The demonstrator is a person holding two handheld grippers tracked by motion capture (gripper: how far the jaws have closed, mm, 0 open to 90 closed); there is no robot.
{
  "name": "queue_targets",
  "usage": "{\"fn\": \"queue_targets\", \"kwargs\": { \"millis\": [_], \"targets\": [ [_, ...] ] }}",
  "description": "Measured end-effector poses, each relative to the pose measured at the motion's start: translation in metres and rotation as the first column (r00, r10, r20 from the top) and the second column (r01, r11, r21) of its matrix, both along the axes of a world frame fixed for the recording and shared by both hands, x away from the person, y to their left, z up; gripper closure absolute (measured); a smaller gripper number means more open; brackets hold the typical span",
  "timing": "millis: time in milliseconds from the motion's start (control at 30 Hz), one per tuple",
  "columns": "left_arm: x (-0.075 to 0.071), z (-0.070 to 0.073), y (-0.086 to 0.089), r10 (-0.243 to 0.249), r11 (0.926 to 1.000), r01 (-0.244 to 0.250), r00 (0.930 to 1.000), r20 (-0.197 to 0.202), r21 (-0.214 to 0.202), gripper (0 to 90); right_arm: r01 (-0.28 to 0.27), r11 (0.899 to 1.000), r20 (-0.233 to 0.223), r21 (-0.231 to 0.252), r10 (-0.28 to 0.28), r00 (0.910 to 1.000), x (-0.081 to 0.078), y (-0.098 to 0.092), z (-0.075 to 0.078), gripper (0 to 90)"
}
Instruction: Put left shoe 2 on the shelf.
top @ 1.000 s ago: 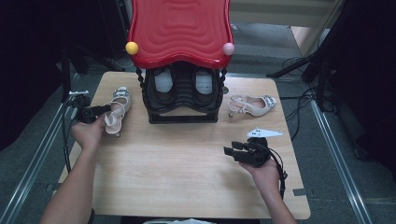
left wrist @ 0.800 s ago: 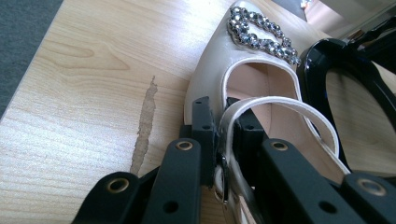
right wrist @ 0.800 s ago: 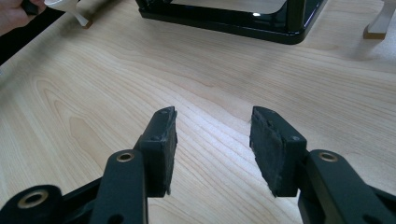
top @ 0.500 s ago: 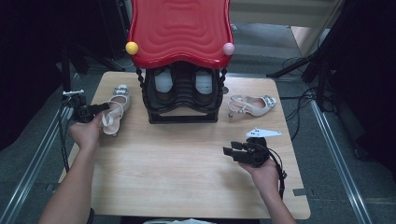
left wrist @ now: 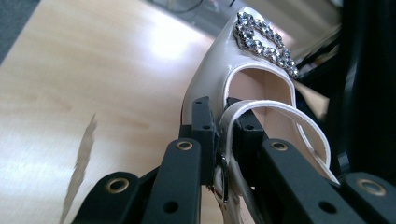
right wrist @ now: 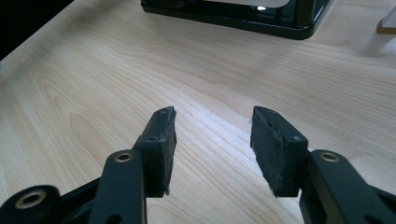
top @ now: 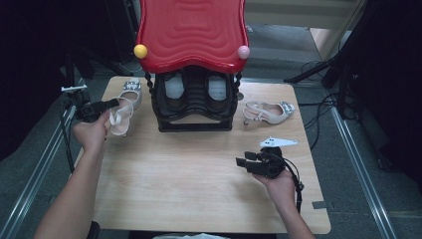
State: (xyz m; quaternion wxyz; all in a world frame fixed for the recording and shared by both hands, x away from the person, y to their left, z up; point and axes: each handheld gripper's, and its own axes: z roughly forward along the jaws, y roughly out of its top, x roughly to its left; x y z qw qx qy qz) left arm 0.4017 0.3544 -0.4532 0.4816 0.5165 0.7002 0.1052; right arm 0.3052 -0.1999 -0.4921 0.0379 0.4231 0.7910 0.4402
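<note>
A: Sandal (left wrist: 243, 79) by the counter's (top: 199, 189) left edge, left hand-held gripper (left wrist: 223, 135) clamped on its strap. Tips?

B: Lift slowly so it doesn't swing. Right hand-held gripper (right wrist: 212, 140) sits apart, holding nothing.

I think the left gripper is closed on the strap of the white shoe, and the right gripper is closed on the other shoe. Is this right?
Not quite. The left gripper does clamp the white shoe's strap, but the right gripper view shows the right gripper open over bare table, holding nothing.
</note>
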Motion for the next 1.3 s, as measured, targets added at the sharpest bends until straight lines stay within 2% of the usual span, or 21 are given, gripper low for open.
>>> {"fn": "queue_targets", "kwargs": {
  "millis": [100,233,400,600,700,867,933,1233,1300],
  "targets": [
    [0.004,0.018,-0.001,0.009,0.9999,-0.009,0.9997,0.024,0.011,82.9,-0.006,1.000,-0.002,-0.003,0.006,1.0000,0.000,0.001,0.000,51.4],
    [0.009,0.041,-0.001,-0.009,1.0000,0.009,0.9990,0.045,0.002,82.8,-0.001,1.000,0.000,-0.003,0.001,1.0000,-0.001,0.000,0.000,51.4],
    [0.013,0.071,-0.002,0.003,1.0000,-0.003,0.9973,0.074,0.008,82.8,0.001,1.000,0.000,0.002,-0.001,1.0000,0.000,-0.001,0.000,51.3],
    [0.014,0.105,-0.004,-0.011,0.9997,0.008,0.9915,0.130,0.021,82.7,0.000,1.000,-0.001,0.004,0.000,1.0000,0.000,-0.001,0.000,51.3],
    [0.016,0.123,-0.005,-0.008,0.9998,0.005,0.9901,0.140,0.020,82.7,0.003,1.000,-0.001,0.007,-0.003,1.0000,0.000,-0.002,0.000,51.3],
    [0.021,0.153,-0.006,-0.048,0.9988,0.046,0.9875,0.150,0.015,82.6,0.004,1.000,-0.001,0.009,-0.004,1.0000,0.000,-0.002,0.001,51.4],
    [0.022,0.167,-0.008,-0.062,0.9978,0.057,0.9855,0.158,0.036,82.6,0.003,1.000,-0.001,0.009,-0.003,1.0000,0.000,-0.002,0.000,51.4],
    [0.019,0.217,-0.016,-0.063,0.9979,0.058,0.9726,0.224,0.028,82.6,0.001,1.000,-0.003,0.007,-0.001,1.0000,0.000,-0.002,0.000,51.3],
    [0.017,0.226,-0.018,-0.068,0.9974,0.061,0.9692,0.237,0.040,82.6,0.005,1.000,-0.003,0.007,-0.004,1.0000,0.000,-0.003,0.001,51.4]
  ]
}}
